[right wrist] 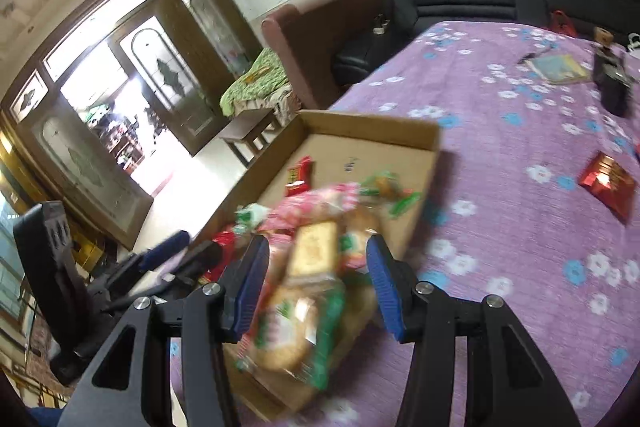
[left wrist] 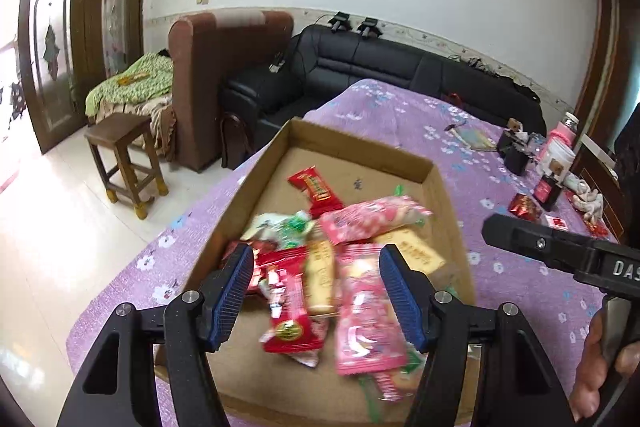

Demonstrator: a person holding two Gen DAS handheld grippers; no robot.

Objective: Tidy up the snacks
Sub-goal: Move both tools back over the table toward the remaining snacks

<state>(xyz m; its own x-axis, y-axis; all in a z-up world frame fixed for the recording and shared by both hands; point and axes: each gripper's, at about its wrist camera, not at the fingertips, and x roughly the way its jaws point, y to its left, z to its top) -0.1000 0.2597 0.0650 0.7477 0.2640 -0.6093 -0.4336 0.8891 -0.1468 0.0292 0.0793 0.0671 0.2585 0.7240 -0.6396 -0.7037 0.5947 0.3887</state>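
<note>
Left wrist: snacks in box

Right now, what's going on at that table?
A person holds two grippers over a cardboard box of snack packets on a purple cloth. The left gripper is open above the pink and red packets. The right gripper is open over a green-edged cookie pack. A red packet lies outside.

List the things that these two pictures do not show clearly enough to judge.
- Snack labels in the cardboard box: motion blur, both views.
- Green-wrapped cookie pack: blurred, right wrist view; whether the right gripper touches it is unclear.
- Box's near edge: hidden by the left gripper, left wrist view.
- Red packet print: too small.
</note>
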